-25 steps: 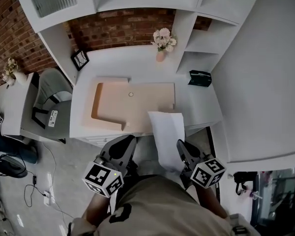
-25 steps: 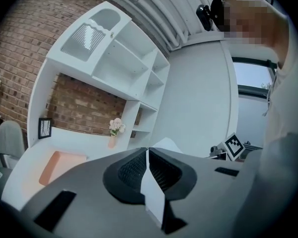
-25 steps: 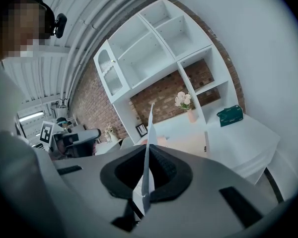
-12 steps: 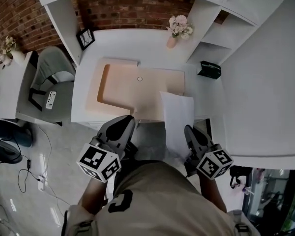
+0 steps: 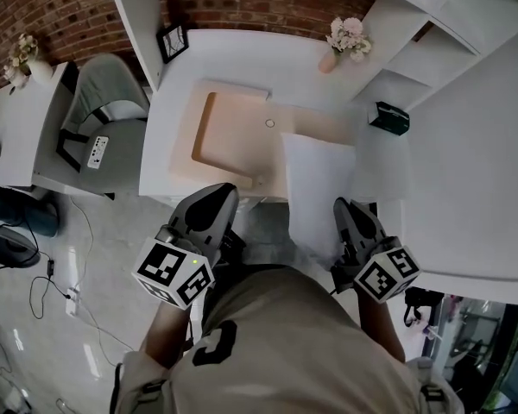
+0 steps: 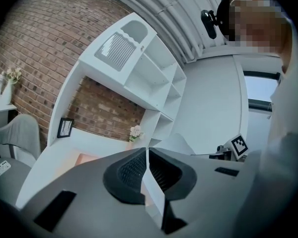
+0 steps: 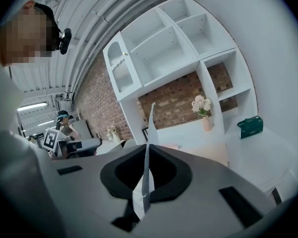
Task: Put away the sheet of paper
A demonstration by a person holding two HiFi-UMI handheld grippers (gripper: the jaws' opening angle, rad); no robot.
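A white sheet of paper (image 5: 318,188) is held at its near end by my right gripper (image 5: 345,210), which is shut on it. The sheet reaches forward over the front edge of the white desk (image 5: 242,63) and over the right part of a peach desk mat (image 5: 229,132). In the right gripper view the sheet of paper (image 7: 151,125) shows edge-on, rising from the shut right gripper (image 7: 148,155). My left gripper (image 5: 211,207) hovers at the desk's front edge, left of the sheet and apart from it. In the left gripper view the left gripper (image 6: 147,155) is shut with nothing in it.
A small ring (image 5: 270,123) lies on the mat. At the back of the desk stand a flower vase (image 5: 344,40) and a picture frame (image 5: 173,41). A green box (image 5: 388,117) sits on the right shelf. A grey chair (image 5: 104,115) stands to the left.
Both grippers have moved forward toward the desk. The sheet's far end now lies over the mat instead of stopping at the desk's front edge.
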